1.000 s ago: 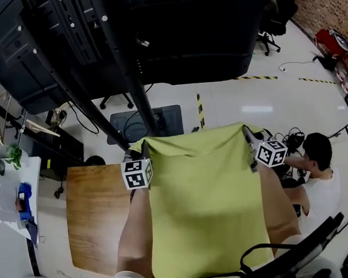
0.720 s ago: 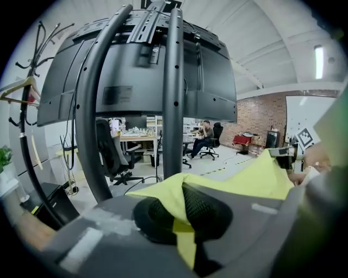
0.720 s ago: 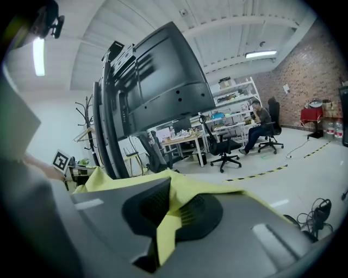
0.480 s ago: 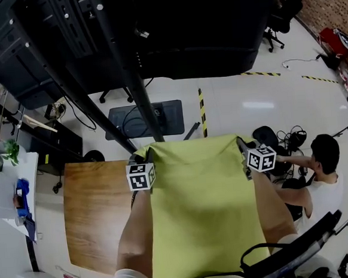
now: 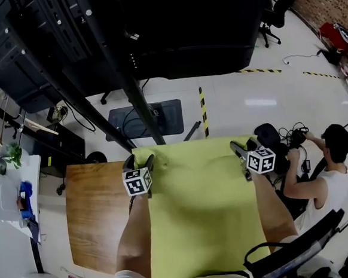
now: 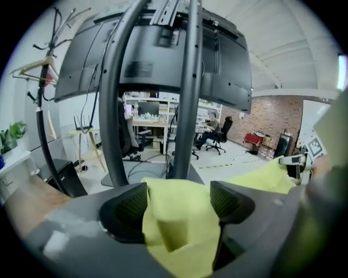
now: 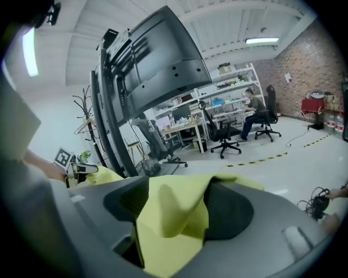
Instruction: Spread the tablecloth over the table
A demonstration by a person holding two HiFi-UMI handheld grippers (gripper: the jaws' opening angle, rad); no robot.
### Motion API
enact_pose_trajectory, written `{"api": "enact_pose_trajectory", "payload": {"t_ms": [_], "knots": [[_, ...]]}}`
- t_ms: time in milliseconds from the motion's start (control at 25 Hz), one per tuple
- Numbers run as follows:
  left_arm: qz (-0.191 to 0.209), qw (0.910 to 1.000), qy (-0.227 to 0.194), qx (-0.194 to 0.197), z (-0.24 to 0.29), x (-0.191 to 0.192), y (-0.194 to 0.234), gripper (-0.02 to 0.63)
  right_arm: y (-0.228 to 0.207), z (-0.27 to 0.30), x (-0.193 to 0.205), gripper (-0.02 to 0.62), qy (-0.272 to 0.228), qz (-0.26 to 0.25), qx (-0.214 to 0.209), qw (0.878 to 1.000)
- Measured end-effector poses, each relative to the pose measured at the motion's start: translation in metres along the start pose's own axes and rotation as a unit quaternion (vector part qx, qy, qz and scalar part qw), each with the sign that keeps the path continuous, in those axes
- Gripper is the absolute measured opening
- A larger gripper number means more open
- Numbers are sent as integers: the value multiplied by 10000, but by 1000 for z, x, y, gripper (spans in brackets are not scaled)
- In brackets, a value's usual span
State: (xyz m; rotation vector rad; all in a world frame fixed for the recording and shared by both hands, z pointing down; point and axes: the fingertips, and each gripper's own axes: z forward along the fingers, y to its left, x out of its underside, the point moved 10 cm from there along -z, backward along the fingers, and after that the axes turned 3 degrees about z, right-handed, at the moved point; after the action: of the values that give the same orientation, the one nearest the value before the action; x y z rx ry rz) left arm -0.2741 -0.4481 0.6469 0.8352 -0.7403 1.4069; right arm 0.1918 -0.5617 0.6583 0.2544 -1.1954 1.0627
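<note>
A yellow-green tablecloth [image 5: 198,211] lies over the right part of the wooden table [image 5: 96,219], its far edge at the table's far side. My left gripper [image 5: 139,163] stands at the cloth's far left corner and my right gripper [image 5: 240,154] at its far right corner. Both pairs of jaws have just been opening. In the left gripper view a loose fold of cloth [image 6: 174,217] rests between the spread jaws of the left gripper [image 6: 179,203], and no pad presses on it. In the right gripper view a crumpled corner [image 7: 168,217] lies slack in the right gripper [image 7: 179,203].
A big black screen [image 5: 172,33] on a dark stand [image 5: 132,97] rises just beyond the table's far edge. A person [image 5: 329,171] sits at the right among cables. A white shelf [image 5: 7,196] stands at the left, a black chair frame [image 5: 291,252] at the near right.
Both grippers have come down with the cloth's far corners, and the far edge now lies flat on the table. Both jaws have gone from shut on the cloth to open.
</note>
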Motion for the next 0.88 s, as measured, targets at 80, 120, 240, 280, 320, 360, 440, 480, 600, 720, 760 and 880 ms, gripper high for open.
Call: {"api": "enact_pose_trajectory", "payload": {"t_ms": [80,120,240,280,320,360,440,480,600,720,760,880], "knots": [[-13,9997,-238,-106,-5,-9,5,383,2,-5,-12,310,-358,-78,-123,9993],[-50,9995,-286,-128,-6,-12,7,383,3,-8,-18,310,-517,-136,-143,9985],[-71,9997,-227,-88,-9,-14,5,383,5,-13,-23,310,-585,-263,-70,9979],[-34,9998,-168,-44,-11,-12,2,383,4,-14,-22,310,-503,-251,-30,9984],[9,9999,-108,-2,-12,-10,0,379,4,-15,-20,310,-417,-236,-3,9989],[49,10000,-48,37,-13,-8,-3,373,5,-16,-18,310,-326,-247,16,9992],[134,9998,69,104,-16,-2,-9,351,10,-18,-13,308,-161,-376,11,9992],[183,9997,100,130,-17,1,-13,345,14,-19,-10,305,-109,-447,-21,9989],[308,9993,45,214,-24,4,-23,300,26,-25,-5,300,-67,-504,-117,9986],[443,9986,-117,247,-39,3,-30,224,40,-43,1,208,-145,-536,-199,9983],[496,9983,-183,262,-47,2,-31,186,46,-51,3,142,-196,-568,-251,9979],[598,9962,-439,448,-70,-3,-36,5,63,-75,5,8,-367,-705,-575,9952]]}}
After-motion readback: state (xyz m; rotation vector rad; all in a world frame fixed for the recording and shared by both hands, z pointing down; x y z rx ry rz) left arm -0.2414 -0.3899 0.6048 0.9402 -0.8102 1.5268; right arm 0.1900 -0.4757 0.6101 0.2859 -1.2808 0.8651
